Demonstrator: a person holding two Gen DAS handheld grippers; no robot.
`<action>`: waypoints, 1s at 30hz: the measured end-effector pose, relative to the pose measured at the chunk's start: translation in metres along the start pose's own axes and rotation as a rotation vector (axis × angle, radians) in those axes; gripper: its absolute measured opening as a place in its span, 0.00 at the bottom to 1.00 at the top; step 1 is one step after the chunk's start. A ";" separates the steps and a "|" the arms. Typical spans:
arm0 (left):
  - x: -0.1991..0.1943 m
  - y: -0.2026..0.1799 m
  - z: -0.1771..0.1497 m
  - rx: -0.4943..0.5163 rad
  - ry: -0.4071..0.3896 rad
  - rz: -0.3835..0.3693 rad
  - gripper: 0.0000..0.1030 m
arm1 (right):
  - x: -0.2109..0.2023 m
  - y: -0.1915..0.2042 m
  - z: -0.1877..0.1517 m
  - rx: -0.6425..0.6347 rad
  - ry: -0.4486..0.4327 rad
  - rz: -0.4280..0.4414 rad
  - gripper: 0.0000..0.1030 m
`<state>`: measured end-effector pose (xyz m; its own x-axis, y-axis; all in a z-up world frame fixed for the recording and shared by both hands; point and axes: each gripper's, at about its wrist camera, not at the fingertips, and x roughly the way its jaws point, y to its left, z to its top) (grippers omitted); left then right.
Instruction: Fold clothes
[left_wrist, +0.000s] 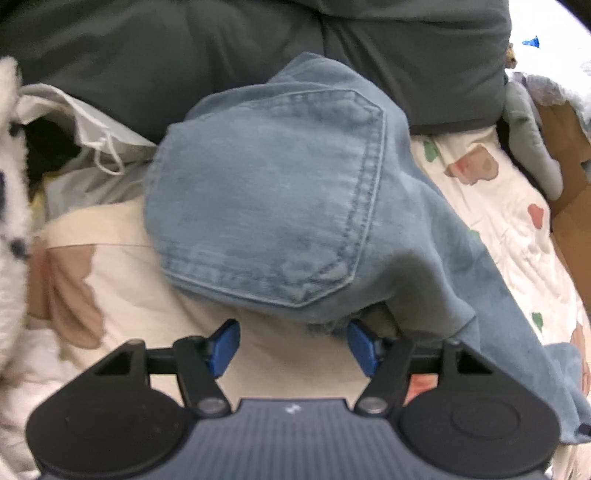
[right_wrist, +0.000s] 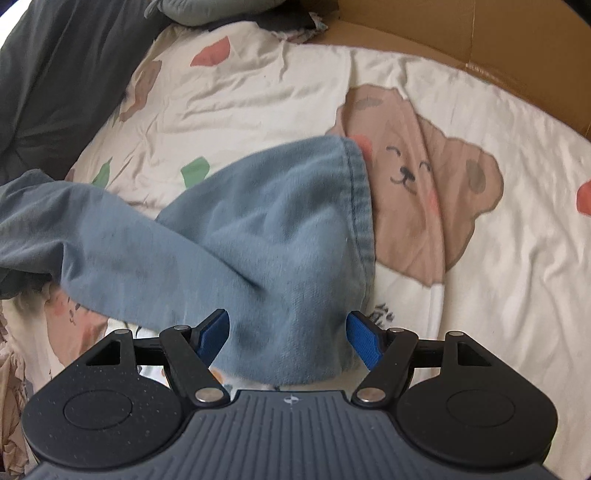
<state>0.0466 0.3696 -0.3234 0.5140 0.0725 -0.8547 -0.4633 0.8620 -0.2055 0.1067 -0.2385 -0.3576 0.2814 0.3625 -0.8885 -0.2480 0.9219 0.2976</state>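
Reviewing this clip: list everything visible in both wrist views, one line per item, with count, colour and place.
jeans: one, light blue, on the bedsheet, pocket end by the left gripper, hem end between the right gripper's fingers
bedsheet: one, cream with bear print, underneath
dark blanket: one, grey, far side
white bag: one, left edge
cardboard: brown, bed's edge
grey plush: one, right
left gripper: open, blue pads
right gripper: open around the hem end
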 end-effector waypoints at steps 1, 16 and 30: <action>0.004 -0.001 -0.001 -0.005 -0.007 -0.002 0.65 | 0.001 0.001 -0.001 -0.004 0.003 0.003 0.73; -0.018 -0.006 0.004 -0.024 -0.114 -0.052 0.12 | 0.008 0.000 -0.014 -0.001 0.061 0.064 0.15; -0.107 -0.015 0.049 0.102 -0.273 -0.081 0.08 | -0.078 -0.008 -0.053 0.060 0.068 0.054 0.12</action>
<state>0.0343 0.3734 -0.2051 0.7279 0.1213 -0.6748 -0.3449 0.9154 -0.2075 0.0377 -0.2814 -0.3091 0.2049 0.4038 -0.8916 -0.2043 0.9085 0.3646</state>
